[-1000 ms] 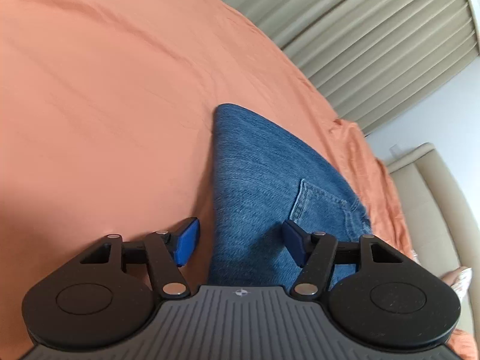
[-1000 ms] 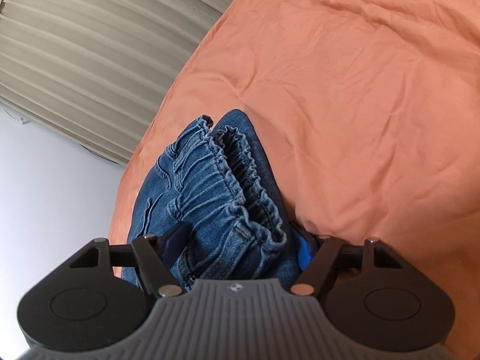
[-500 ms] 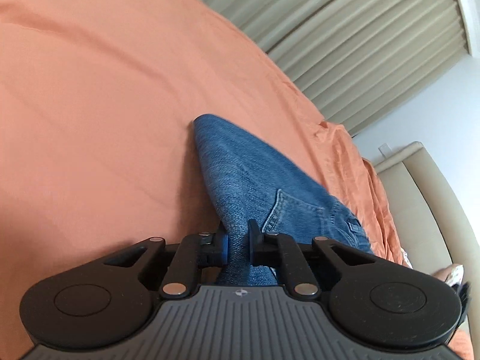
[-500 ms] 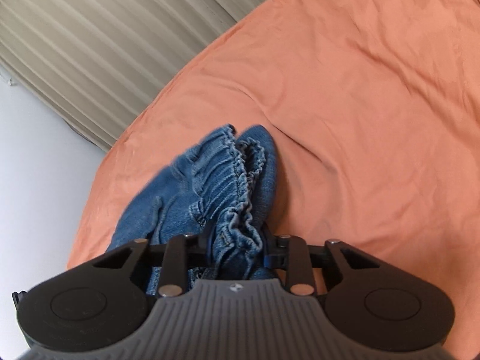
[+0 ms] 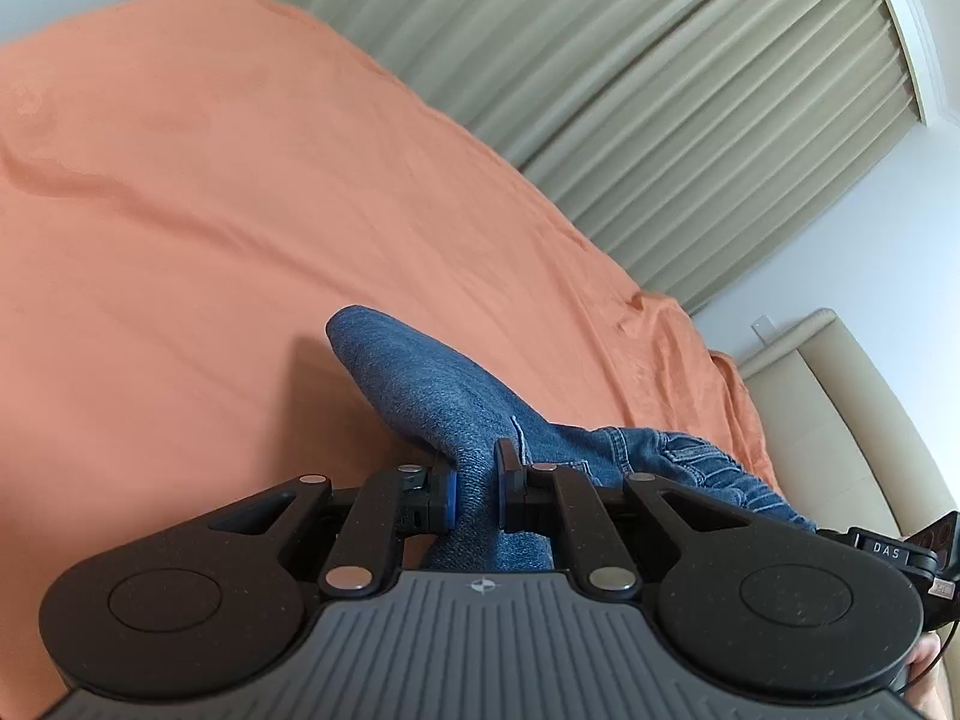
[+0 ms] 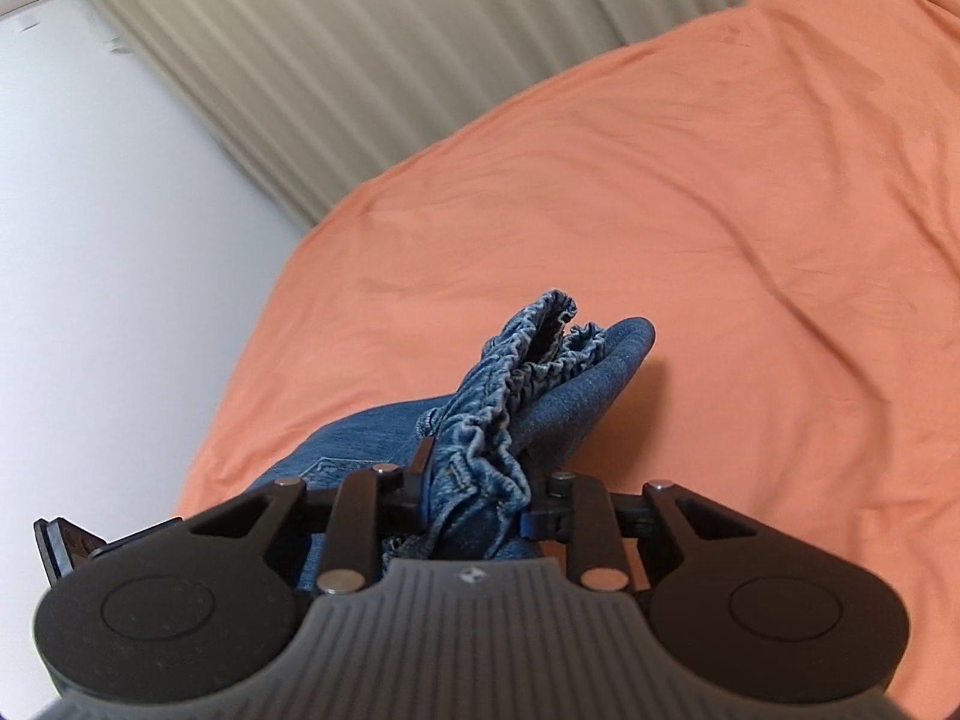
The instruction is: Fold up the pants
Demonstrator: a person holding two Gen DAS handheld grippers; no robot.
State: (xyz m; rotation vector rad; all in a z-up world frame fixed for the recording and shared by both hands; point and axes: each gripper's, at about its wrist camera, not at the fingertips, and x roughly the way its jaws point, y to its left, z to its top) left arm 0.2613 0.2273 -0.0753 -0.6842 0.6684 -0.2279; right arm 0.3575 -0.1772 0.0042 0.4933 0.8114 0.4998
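Blue denim pants (image 5: 438,390) are lifted off an orange bedsheet (image 5: 240,210). My left gripper (image 5: 475,495) is shut on a folded denim edge near a back pocket, and the fabric sticks out ahead of the fingers. My right gripper (image 6: 477,501) is shut on the gathered elastic waistband of the pants (image 6: 516,372), which bunches up between the fingers. The rest of the pants hangs below both grippers and is mostly hidden.
The orange sheet (image 6: 720,240) covers the bed in both views. Beige pleated curtains (image 5: 660,90) run along the far side. A cream padded headboard (image 5: 840,396) stands at the right in the left wrist view. A white wall (image 6: 90,240) is left of the bed.
Both grippers went from open around the denim to shut on it. Both then rose, lifting the pants away from the sheet.
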